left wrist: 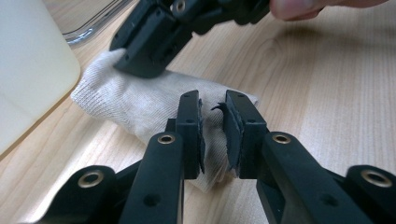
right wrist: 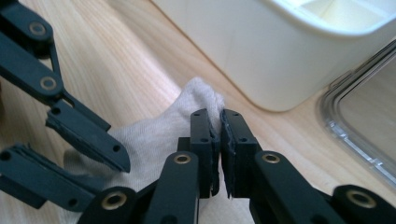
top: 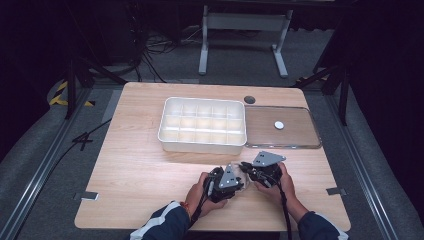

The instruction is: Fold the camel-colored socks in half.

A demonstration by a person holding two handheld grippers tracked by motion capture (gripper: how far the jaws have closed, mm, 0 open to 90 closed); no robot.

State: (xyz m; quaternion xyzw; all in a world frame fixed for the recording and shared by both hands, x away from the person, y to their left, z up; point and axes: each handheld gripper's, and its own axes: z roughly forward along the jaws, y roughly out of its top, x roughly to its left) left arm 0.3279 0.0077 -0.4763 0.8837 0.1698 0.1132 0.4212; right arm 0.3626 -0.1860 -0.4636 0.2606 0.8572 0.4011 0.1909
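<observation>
High view: both tongs meet near the front edge of the desk [top: 130,165], right of its middle, over a small pale sock [top: 240,184] that lies just in front of the white divided box [top: 202,125]. A clear lid [top: 282,127] lies beside the box, toward the right edge.

Left gripper view: the left tongs [left wrist: 212,126] stand narrow, with a fold of the sock [left wrist: 140,100] between the pads, so they seem to pinch one end. The sock's long axis runs away from these tongs toward the box, and the right tongs [left wrist: 147,51] press on its far end.

Right gripper view: the right tongs [right wrist: 219,135] are almost closed on the sock's tip [right wrist: 201,95], nearest the box wall [right wrist: 261,56]; the left tongs [right wrist: 88,147] sit on the cloth farther back.

With an end in each hand, the next move, I judge, turns on that axis: fold or roll end toward end.
</observation>
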